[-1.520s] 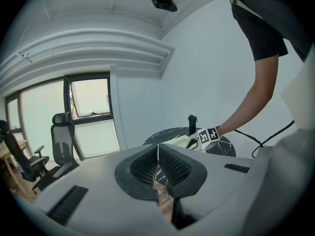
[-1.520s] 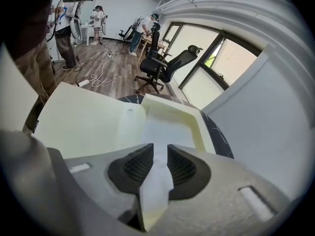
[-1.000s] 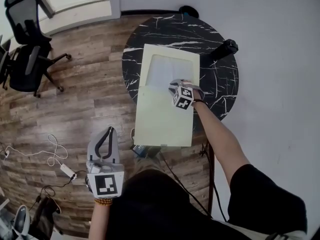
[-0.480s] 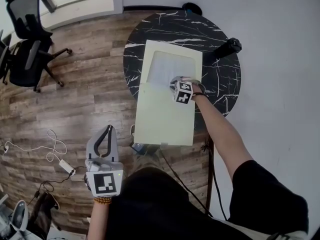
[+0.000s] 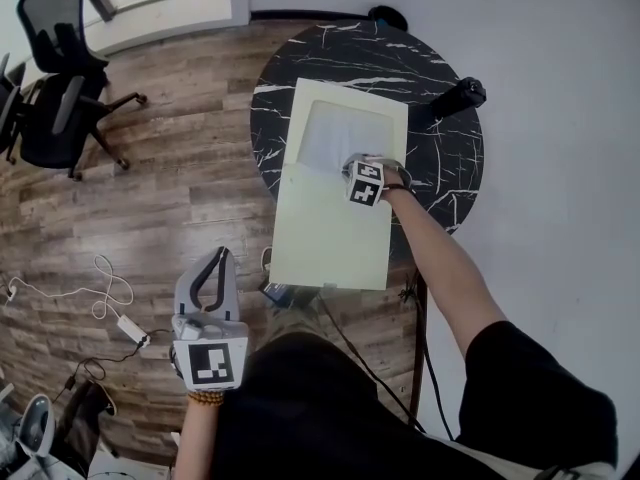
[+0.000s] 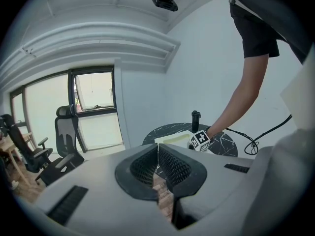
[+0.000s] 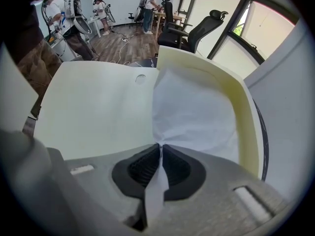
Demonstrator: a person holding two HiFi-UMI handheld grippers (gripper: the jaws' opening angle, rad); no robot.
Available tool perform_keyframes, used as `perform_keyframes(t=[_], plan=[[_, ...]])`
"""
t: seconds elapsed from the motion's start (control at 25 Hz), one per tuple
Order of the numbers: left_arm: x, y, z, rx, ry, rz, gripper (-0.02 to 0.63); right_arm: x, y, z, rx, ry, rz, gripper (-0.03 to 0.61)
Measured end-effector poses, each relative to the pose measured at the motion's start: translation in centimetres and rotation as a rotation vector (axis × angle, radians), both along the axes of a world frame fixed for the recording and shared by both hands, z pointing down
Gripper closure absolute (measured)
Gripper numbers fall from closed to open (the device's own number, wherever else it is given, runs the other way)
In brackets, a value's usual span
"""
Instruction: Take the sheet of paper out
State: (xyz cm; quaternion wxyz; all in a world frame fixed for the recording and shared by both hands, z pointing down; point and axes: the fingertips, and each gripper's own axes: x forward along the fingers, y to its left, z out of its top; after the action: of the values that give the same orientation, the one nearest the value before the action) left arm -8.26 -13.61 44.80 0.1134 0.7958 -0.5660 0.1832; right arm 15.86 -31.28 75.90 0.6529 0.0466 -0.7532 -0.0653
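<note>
Most of the job is left, I'd judge: my right gripper (image 7: 160,145) is clenched on the near edge of the sheet of paper (image 7: 192,112), which lies within the far half of the pale yellow folder (image 5: 330,243) on the round table (image 5: 445,158). My left gripper (image 6: 158,149) hangs closed and empty at near left, well apart from the table.

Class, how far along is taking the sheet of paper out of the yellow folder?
Done: the right gripper is shut on the edge of the sheet of paper. In hand: that grip; the sheet lies inside the rim of the yellow folder. Left: pulling it clear. The left gripper hangs shut and empty.
</note>
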Motion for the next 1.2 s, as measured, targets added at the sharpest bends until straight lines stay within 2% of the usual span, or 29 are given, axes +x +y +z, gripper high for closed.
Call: perform_keyframes(t=[0.32, 0.56, 1.2], plan=[[-0.5, 1.0, -0.3, 0.006, -0.006, -0.005, 0.606, 0.0, 0.1, 0.1, 0.072, 0.023, 0.040, 0.570], [-0.6, 1.6, -0.3, 0.014, 0.003, -0.005, 0.606, 0.0, 0.2, -0.2, 0.082, -0.018, 0.156, 0.572], [-1.2, 2.6, -0.5, 0.030, 0.007, 0.035, 0.606, 0.2, 4.7, -0.3, 0.063, -0.023, 0.164, 0.571]])
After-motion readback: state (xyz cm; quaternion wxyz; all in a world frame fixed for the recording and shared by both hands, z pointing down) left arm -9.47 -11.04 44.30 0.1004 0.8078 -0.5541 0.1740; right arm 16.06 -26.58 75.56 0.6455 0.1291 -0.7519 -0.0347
